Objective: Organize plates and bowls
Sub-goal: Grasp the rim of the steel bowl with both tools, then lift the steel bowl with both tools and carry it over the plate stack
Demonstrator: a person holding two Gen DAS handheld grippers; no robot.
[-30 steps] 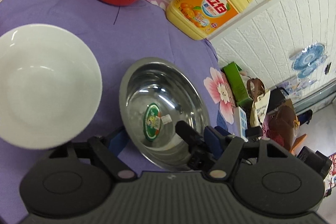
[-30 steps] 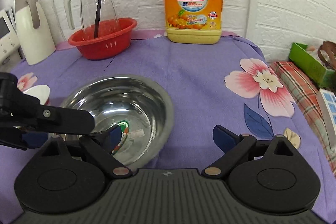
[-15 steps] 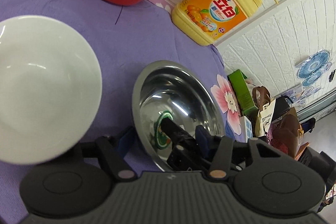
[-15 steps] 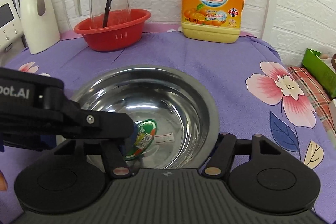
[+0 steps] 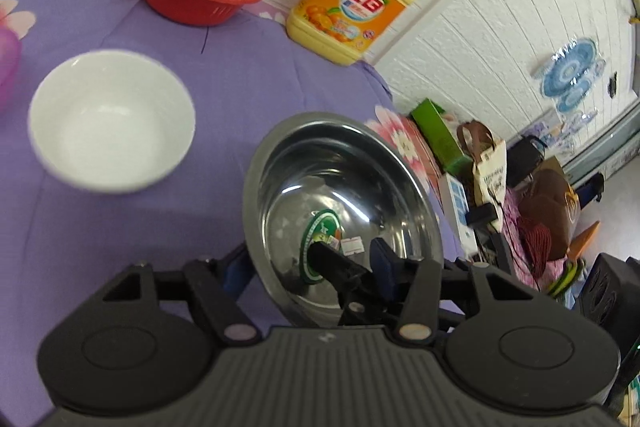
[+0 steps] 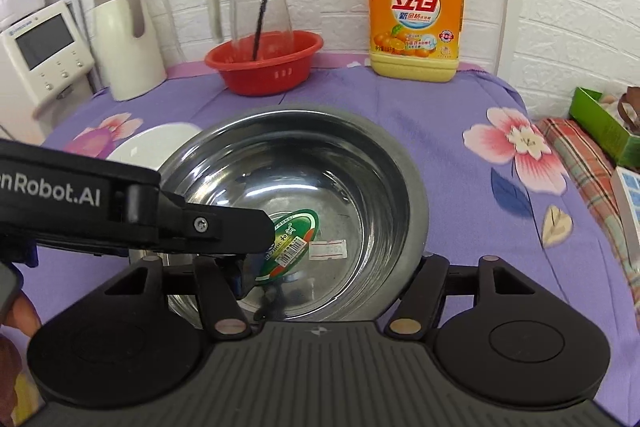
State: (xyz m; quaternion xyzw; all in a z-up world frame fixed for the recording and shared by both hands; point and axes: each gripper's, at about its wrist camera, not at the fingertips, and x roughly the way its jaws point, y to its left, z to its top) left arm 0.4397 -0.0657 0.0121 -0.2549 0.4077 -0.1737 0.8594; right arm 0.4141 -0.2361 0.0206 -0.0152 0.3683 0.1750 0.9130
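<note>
A steel bowl [image 5: 344,195] with a green sticker inside is lifted and tilted above the purple tablecloth. My left gripper [image 5: 312,267] is shut on its near rim, one finger inside and one outside. My right gripper [image 6: 332,279] also grips the bowl [image 6: 320,187] at its near rim; its finger shows inside the bowl in the left wrist view [image 5: 336,263]. A white ceramic bowl [image 5: 112,119] stands on the cloth to the left, partly hidden behind the steel bowl in the right wrist view [image 6: 152,143].
A red basket [image 6: 264,63] holding a glass jug [image 6: 256,11], a yellow detergent bottle [image 6: 416,11], a white kettle [image 6: 124,39] and a white appliance [image 6: 40,55] stand along the back wall. The table edge drops off to the right, with a green box [image 6: 600,123] beyond.
The steel bowl has been lifted off the cloth and tilted. My right gripper closed on its near rim. The left camera rose away from the white bowl.
</note>
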